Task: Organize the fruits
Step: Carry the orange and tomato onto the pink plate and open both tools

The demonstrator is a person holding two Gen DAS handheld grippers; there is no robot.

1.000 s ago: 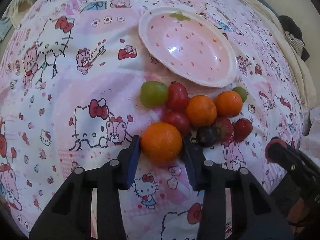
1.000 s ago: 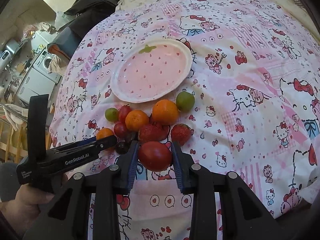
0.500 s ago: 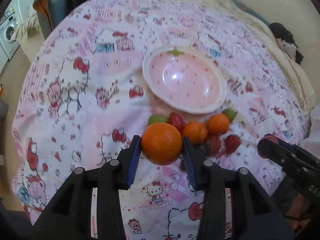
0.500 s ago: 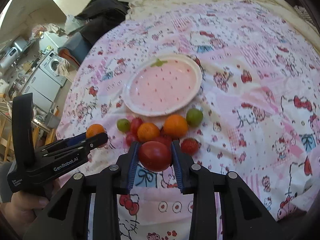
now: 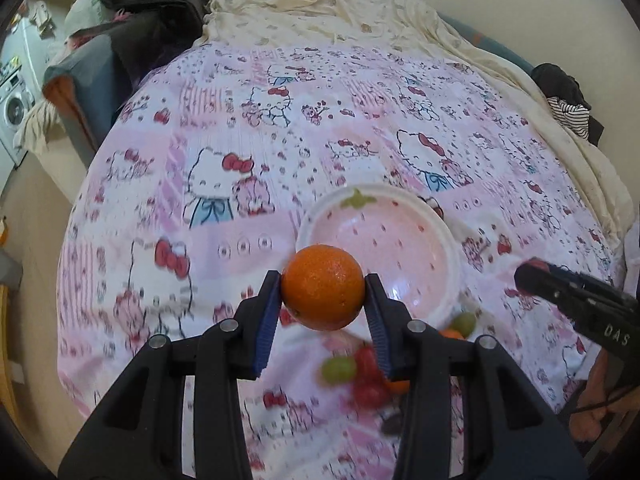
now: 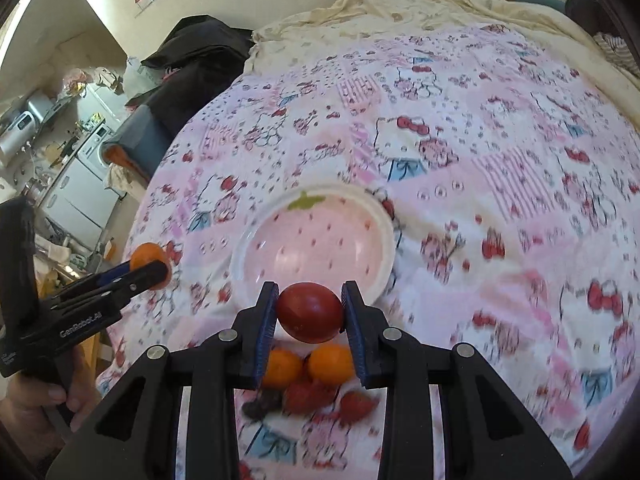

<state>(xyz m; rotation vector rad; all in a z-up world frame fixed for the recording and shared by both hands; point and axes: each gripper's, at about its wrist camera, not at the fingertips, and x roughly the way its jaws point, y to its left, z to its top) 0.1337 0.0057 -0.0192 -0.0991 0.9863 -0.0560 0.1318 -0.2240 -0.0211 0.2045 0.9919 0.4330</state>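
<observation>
Holding the orange (image 5: 322, 287) in my left gripper (image 5: 322, 294) and the red fruit (image 6: 309, 312) in my right gripper (image 6: 309, 312), jaws closed on each, I see the plate (image 6: 256, 227) straight ahead of both, nearer the right.

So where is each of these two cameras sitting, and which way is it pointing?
Left wrist: rides the left hand-held gripper, looking forward past its orange at the bowl; the right hand-held gripper pokes in.
Right wrist: rides the right hand-held gripper, looking past its tomato; the left hand shows.
Shared: bowl, bedspread, loose fruit.
</observation>
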